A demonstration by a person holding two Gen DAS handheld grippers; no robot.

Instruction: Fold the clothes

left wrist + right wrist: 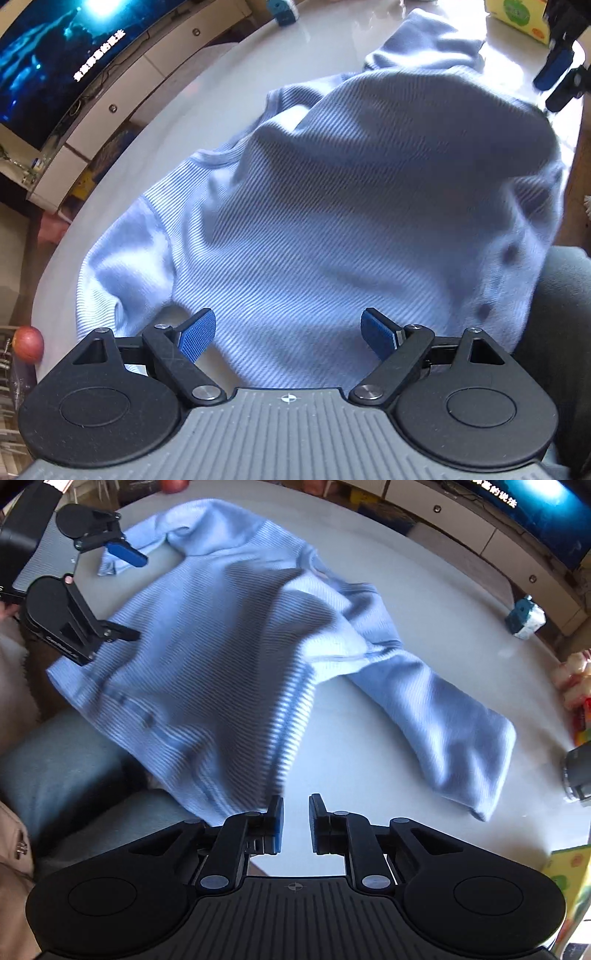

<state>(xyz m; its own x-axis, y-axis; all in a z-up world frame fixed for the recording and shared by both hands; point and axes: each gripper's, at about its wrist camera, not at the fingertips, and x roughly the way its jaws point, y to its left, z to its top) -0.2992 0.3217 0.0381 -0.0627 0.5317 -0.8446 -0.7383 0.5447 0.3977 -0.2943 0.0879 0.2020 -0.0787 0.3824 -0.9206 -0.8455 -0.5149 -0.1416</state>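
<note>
A light blue ribbed sweater (332,206) lies spread and rumpled on a round white table (207,92). Its lower edge hangs over the near table edge. In the right wrist view the sweater (221,646) has one sleeve (443,720) stretched out to the right. My left gripper (288,336) is open wide above the sweater body, with nothing held between its blue pads (195,336). It also shows as the left gripper (129,594) at the upper left of the right wrist view. My right gripper (295,823) stands with a narrow gap just right of the sweater hem; only bare table shows between its fingers.
An apple (27,343) sits at the table rim. A blue and white pack (524,616), snack packets (576,686), a dark object (578,779) and a yellow-green box (569,886) line the right side. A person's grey-trousered leg (55,768) is at the near edge. A lit screen (44,66) stands beyond.
</note>
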